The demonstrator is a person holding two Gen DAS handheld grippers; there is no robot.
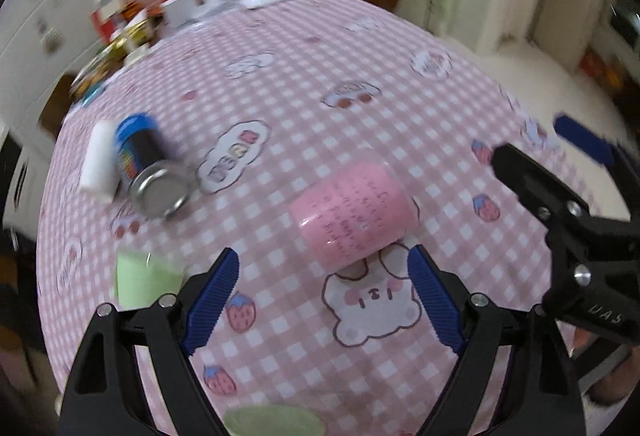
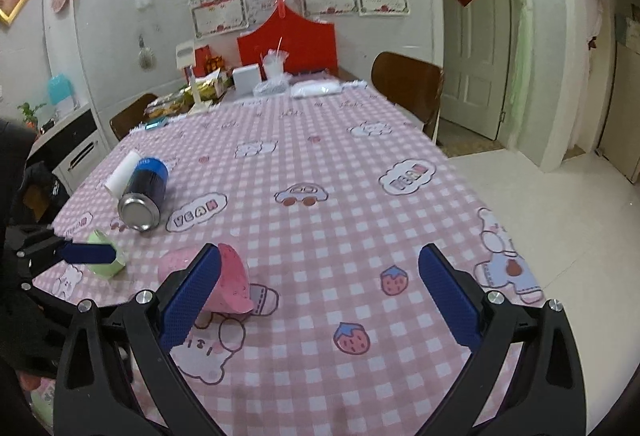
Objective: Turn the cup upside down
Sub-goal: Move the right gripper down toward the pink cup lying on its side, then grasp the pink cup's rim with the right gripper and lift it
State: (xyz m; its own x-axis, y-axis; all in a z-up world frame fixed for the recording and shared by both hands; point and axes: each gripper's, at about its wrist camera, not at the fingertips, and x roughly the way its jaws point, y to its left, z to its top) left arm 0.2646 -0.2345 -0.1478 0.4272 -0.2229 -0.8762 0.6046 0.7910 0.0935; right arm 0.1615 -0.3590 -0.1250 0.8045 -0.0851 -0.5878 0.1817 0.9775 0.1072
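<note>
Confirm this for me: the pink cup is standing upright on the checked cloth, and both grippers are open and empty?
Not quite. The pink cup lies on its side, as the right wrist view shows with its mouth facing sideways. The rest holds: left gripper and right gripper are open and empty.

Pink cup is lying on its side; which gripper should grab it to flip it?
Left, probably. The left gripper is open with the pink cup just ahead between its fingers; the right gripper is open too, but the cup lies off beside its left finger.
</note>
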